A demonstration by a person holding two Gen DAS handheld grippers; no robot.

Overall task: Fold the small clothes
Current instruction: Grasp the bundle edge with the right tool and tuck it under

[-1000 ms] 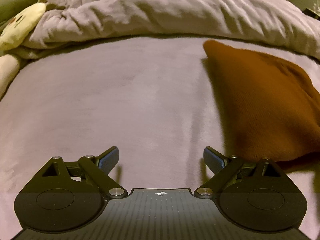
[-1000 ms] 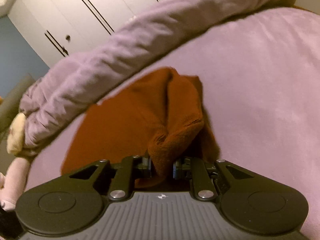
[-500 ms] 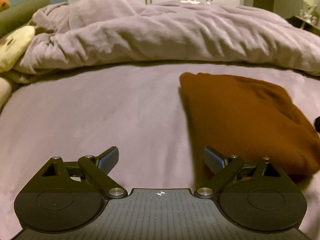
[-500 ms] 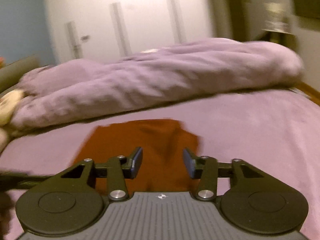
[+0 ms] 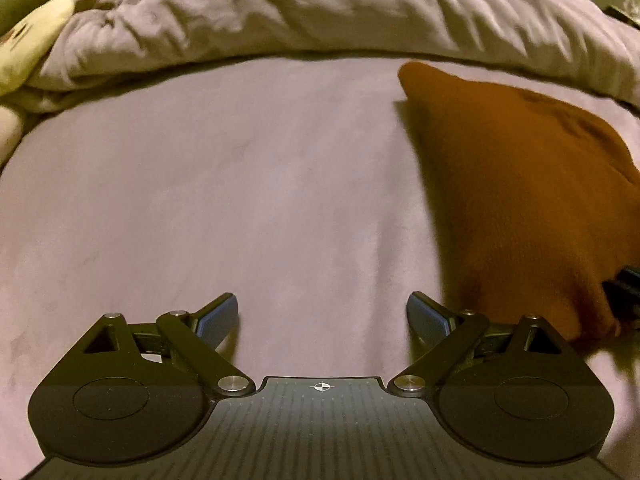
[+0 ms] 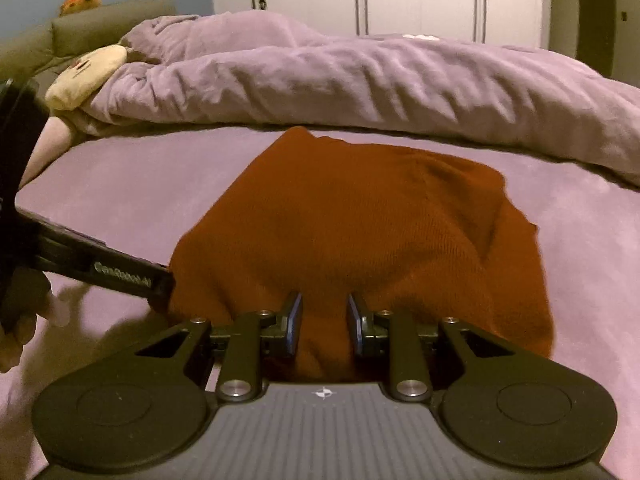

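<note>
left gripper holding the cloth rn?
No. The left gripper is open over bare bedsheet, and the brown cloth lies to its right, outside the fingers.

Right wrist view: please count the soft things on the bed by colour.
Rust-brown: 1, the folded garment.
Purple: 1, the bunched duvet.
Cream: 1, the plush toy.
Total: 3.
</note>
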